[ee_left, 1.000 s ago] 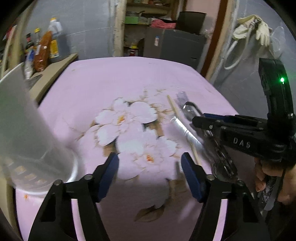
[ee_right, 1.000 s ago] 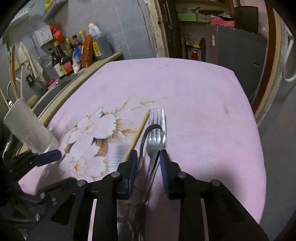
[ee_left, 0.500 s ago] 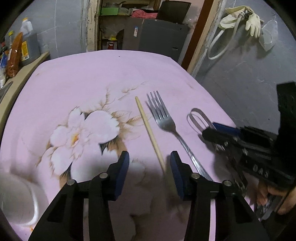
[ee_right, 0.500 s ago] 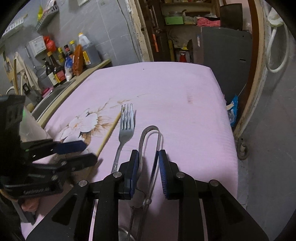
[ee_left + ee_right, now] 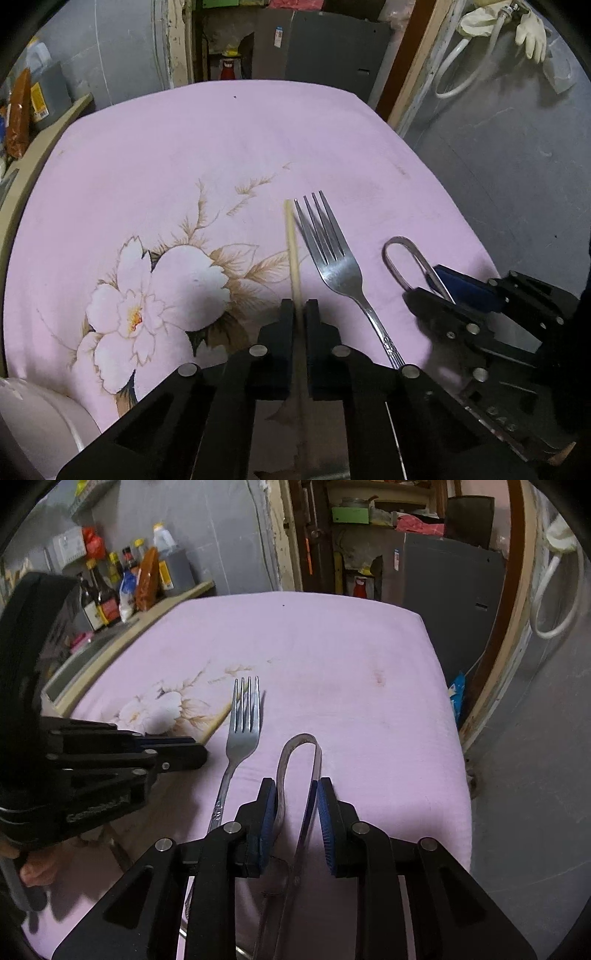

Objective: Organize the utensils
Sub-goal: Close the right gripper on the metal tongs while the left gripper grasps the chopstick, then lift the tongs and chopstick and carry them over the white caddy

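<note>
Lying lengthwise on the pink flowered cloth [image 5: 258, 140], the pale wooden chopstick [image 5: 291, 243] points away from the camera, its far tip level with the fork's tines. The left gripper [image 5: 299, 314] is clenched on it, the stick running straight down the narrow slit between the black fingers; a second ago those jaws stood wide over the printed flowers with nothing between them, and they have just been closing as the gripper slid across to the stick. The steel fork [image 5: 332, 258] lies just right of the chopstick, nearly parallel, tines away, with a patterned handle toward the camera. Right of that, the right gripper [image 5: 295, 794] grasps the metal tongs [image 5: 299, 760], its ribbed blue pads pressing both thin shiny arms; the rounded loop end points away. That grip looks unchanged. A white cup [image 5: 33, 421] sits at the cloth's near left corner.
</note>
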`<move>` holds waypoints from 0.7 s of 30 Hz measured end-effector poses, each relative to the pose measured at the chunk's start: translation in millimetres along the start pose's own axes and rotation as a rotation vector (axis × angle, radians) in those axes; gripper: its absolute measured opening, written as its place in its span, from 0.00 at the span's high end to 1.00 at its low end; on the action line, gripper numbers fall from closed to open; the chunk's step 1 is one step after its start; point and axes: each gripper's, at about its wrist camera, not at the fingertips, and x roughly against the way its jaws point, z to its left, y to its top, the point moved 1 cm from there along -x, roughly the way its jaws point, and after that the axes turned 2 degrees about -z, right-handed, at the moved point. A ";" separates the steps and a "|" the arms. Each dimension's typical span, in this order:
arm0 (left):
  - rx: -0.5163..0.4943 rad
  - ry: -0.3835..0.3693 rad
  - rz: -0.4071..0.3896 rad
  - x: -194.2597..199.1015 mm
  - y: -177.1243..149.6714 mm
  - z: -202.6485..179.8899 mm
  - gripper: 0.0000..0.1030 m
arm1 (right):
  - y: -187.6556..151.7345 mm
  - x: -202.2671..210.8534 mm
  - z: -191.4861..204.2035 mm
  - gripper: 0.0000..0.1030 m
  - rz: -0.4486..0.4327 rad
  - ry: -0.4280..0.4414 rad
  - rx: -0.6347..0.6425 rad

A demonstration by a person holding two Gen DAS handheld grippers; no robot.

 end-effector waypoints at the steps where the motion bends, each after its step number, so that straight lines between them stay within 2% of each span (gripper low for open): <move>1: 0.009 -0.013 0.004 0.8 -1.2 2.4 0.98 | 0.8 -1.3 0.5 0.79 0.005 -0.004 0.004; 6: 0.066 -0.093 -0.014 13.8 -17.9 13.8 0.98 | 2.6 -1.7 -0.8 0.80 0.021 0.003 -0.003; 8: 0.075 -0.117 -0.060 27.1 -28.3 17.4 0.98 | 0.8 4.6 -0.8 0.81 -0.001 0.011 -0.017; 11: 0.079 -0.141 -0.158 50.2 -42.0 15.4 0.98 | -4.8 22.4 4.4 0.81 -0.081 0.037 -0.047; 13: 0.075 -0.143 -0.230 66.0 -48.4 13.1 0.98 | -8.7 40.6 12.7 0.81 -0.169 0.051 -0.048; 21: 0.050 -0.077 -0.574 131.8 -75.4 3.6 0.98 | -14.8 99.0 55.6 0.81 -0.487 0.037 0.012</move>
